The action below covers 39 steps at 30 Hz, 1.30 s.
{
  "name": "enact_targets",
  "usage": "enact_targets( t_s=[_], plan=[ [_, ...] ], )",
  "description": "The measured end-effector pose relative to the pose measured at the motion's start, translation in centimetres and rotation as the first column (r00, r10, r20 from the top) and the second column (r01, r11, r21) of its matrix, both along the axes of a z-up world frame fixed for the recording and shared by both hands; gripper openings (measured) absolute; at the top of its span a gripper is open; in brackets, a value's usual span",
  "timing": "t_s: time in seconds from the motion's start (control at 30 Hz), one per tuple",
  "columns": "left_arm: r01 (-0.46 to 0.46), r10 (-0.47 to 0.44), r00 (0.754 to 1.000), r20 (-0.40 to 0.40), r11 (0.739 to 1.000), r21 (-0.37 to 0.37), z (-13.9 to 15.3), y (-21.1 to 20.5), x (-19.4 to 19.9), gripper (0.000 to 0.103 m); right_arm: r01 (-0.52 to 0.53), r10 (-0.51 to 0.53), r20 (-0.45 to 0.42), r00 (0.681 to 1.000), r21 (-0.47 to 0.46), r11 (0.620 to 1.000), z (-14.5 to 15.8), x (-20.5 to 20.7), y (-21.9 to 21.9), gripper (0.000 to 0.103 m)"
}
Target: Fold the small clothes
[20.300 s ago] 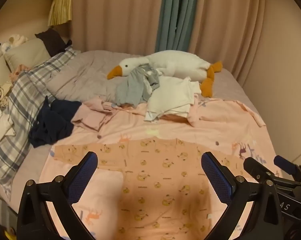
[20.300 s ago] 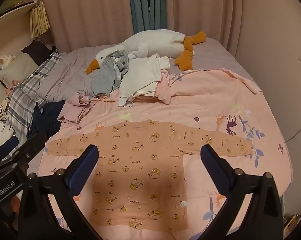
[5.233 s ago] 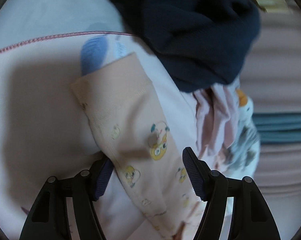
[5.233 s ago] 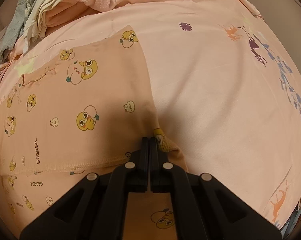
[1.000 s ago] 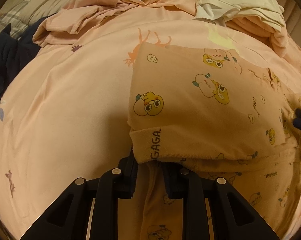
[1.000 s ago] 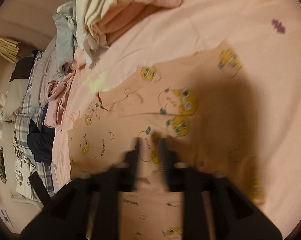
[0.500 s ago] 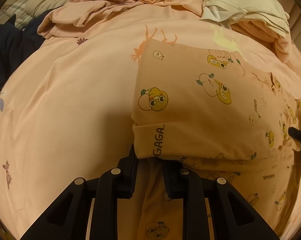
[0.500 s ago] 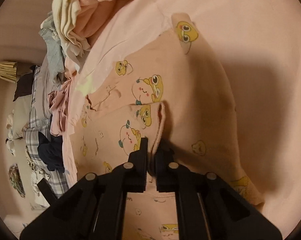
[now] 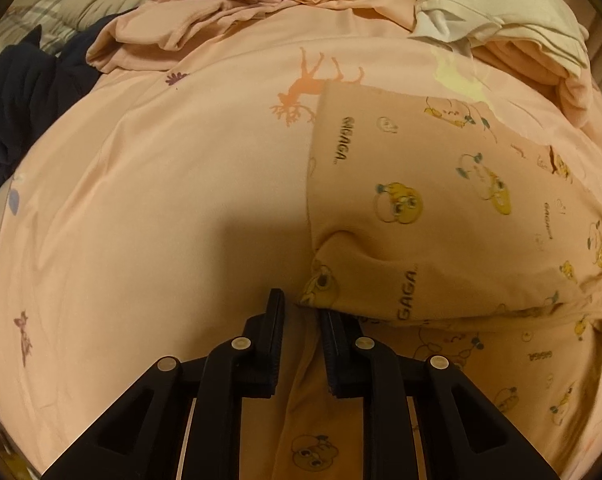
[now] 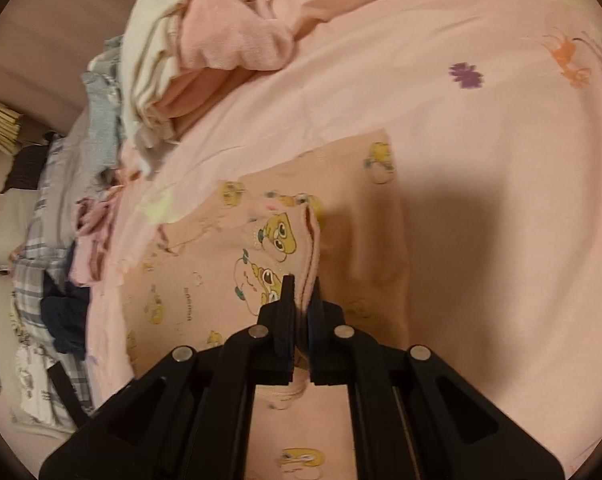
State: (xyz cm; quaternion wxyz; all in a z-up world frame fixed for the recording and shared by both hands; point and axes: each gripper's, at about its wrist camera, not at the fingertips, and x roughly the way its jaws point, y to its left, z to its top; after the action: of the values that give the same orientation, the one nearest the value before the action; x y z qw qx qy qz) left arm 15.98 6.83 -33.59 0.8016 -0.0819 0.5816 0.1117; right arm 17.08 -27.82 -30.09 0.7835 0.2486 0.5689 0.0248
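The orange printed top (image 9: 441, 208) lay partly folded on the pink bedspread (image 9: 173, 208), sleeves turned in over the body. The right gripper (image 10: 301, 292) was pinching a raised fold of the top, jaws pressed together on the cloth. The left gripper (image 9: 301, 312) stood narrowly parted at the top's folded edge; whether it gripped cloth could not be told. Beyond lay a cream garment (image 9: 493, 12), pink clothes (image 10: 229, 36) and a navy garment (image 9: 17, 108).

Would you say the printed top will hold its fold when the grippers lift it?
Probably not: the printed top looks thin and floppy, bunching into a ridge in the right gripper. It likely drapes and sags once lifted. The folded sleeve layer may slide off the blanket easily.
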Motion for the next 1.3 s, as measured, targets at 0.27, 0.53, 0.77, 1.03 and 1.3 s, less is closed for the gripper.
enact_targets(
  t_s=[0.27,0.53,0.77,1.03,1.3],
  plan=[
    [-0.016,0.016,1.000,0.007,1.000,-0.023,1.2,2.1,-2.3,0.021,-0.009,0.002,-0.061,0.998,-0.107,0.994,-0.6,-0.8,-0.9,0.010],
    [0.061,-0.068,0.982,0.175,0.997,0.042,5.3,0.3,-1.1,0.021,-0.179,0.186,0.039,0.982,-0.128,0.975,3.0,-0.3,3.6,0.009],
    [0.108,-0.109,0.988,0.113,0.994,0.018,-0.2,-2.0,0.5,0.021,-0.188,0.184,-0.078,0.980,-0.059,0.980,-3.4,-2.5,4.2,0.000],
    [0.090,-0.084,0.992,0.089,0.994,-0.059,1.0,-0.1,-3.5,0.028,-0.097,0.108,-0.147,0.983,0.078,0.992,-1.9,-6.7,0.4,0.014],
    [-0.006,0.011,1.000,0.019,0.968,-0.250,1.9,5.1,-10.4,0.059,-0.129,0.128,-0.151,0.980,0.003,0.992,1.0,-13.0,-1.9,0.044]
  ],
)
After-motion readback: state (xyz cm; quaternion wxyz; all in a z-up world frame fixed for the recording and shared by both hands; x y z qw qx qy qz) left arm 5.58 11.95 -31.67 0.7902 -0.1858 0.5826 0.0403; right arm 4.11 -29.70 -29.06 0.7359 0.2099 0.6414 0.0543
